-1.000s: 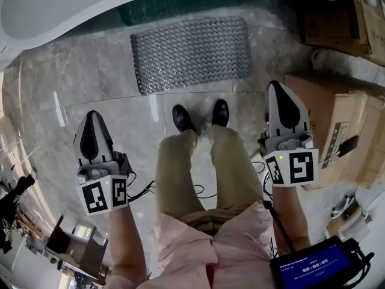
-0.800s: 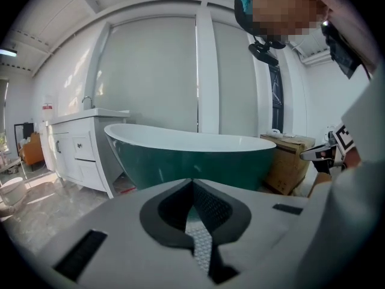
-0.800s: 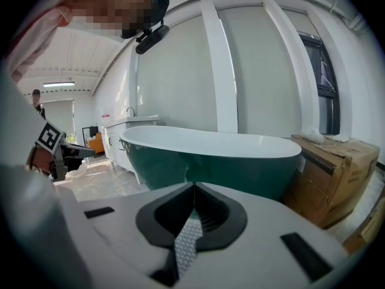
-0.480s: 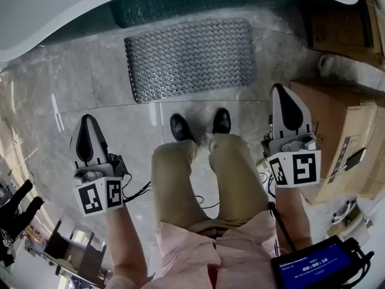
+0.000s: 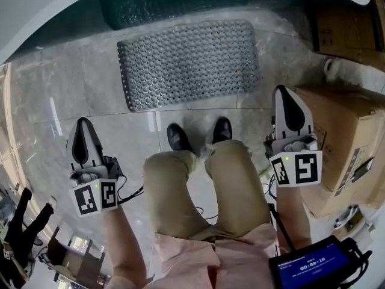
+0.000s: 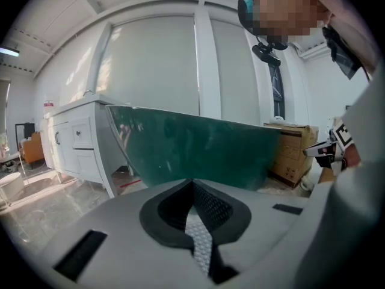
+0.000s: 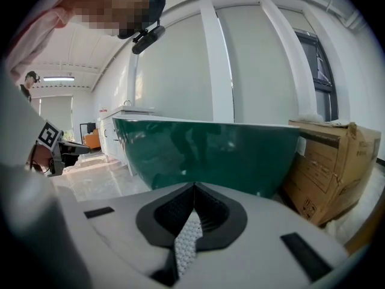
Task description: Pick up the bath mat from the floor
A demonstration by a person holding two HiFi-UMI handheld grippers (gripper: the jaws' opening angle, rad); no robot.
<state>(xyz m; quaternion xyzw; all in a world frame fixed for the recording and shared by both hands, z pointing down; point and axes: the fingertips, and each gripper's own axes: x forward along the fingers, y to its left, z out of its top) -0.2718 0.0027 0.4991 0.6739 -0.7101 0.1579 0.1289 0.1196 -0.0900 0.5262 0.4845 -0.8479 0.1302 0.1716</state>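
Note:
A grey studded bath mat (image 5: 187, 63) lies flat on the marble floor in front of the green bathtub (image 5: 162, 2), just beyond the person's black shoes. My left gripper (image 5: 82, 124) hangs left of the person's legs, short of the mat's near left corner, jaws shut and empty. My right gripper (image 5: 284, 91) is on the right side, near the mat's right end, also shut with nothing in it. In the left gripper view the closed jaws (image 6: 194, 182) face the tub wall (image 6: 198, 149). The right gripper view shows its closed jaws (image 7: 194, 188) facing the tub (image 7: 210, 152) too.
Cardboard boxes (image 5: 346, 131) stand at the right, close beside my right gripper, and one (image 7: 328, 167) shows in the right gripper view. A white cabinet (image 6: 78, 143) stands left of the tub. The person's legs (image 5: 204, 179) are between the grippers. A handheld screen (image 5: 313, 267) sits at lower right.
Both grippers have sunk toward the floor as the person bends down; the mat now looks larger and nearer. Both stay shut.

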